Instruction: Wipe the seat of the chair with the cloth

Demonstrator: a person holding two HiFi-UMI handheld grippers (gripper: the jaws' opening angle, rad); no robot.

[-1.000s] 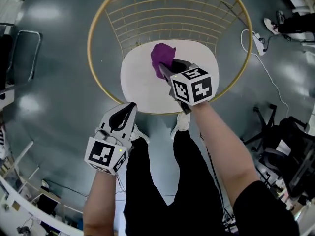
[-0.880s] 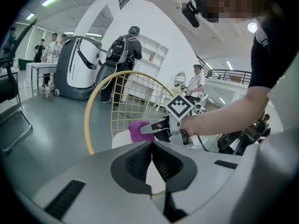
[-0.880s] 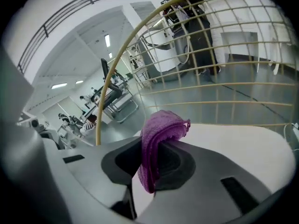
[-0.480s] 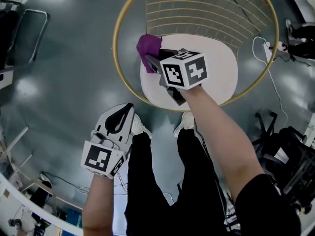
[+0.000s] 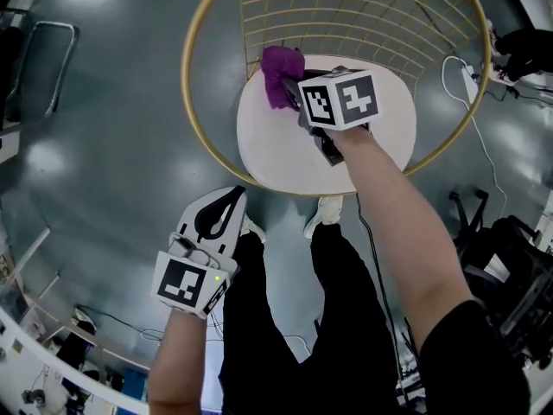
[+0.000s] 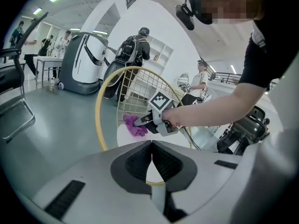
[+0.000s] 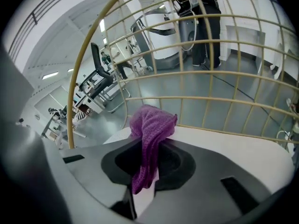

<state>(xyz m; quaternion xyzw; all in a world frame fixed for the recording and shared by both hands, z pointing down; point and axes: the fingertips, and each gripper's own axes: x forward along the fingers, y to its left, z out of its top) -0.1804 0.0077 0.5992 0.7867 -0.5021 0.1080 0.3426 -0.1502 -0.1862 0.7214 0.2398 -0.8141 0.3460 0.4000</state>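
A chair with a gold wire back (image 5: 346, 15) and a round white seat (image 5: 380, 137) stands ahead of me. My right gripper (image 5: 289, 93) is shut on a purple cloth (image 5: 280, 72), which rests on the seat's back left part. In the right gripper view the cloth (image 7: 149, 134) hangs pinched between the jaws over the white seat (image 7: 233, 148). My left gripper (image 5: 220, 214) is shut and holds nothing, low at the left over the floor, short of the chair. In the left gripper view the cloth (image 6: 134, 125) and the right gripper (image 6: 140, 122) show ahead.
Grey floor (image 5: 104, 145) surrounds the chair. A white cable and power strip (image 5: 467, 76) lie at the right. Dark office chairs (image 5: 510, 266) stand at the right, a metal frame chair (image 5: 43, 67) at the left. People (image 6: 135, 45) stand far off in the room.
The right gripper swept the cloth from the seat's middle back to its left edge, then back a little to the right. The left gripper stayed low at the left.
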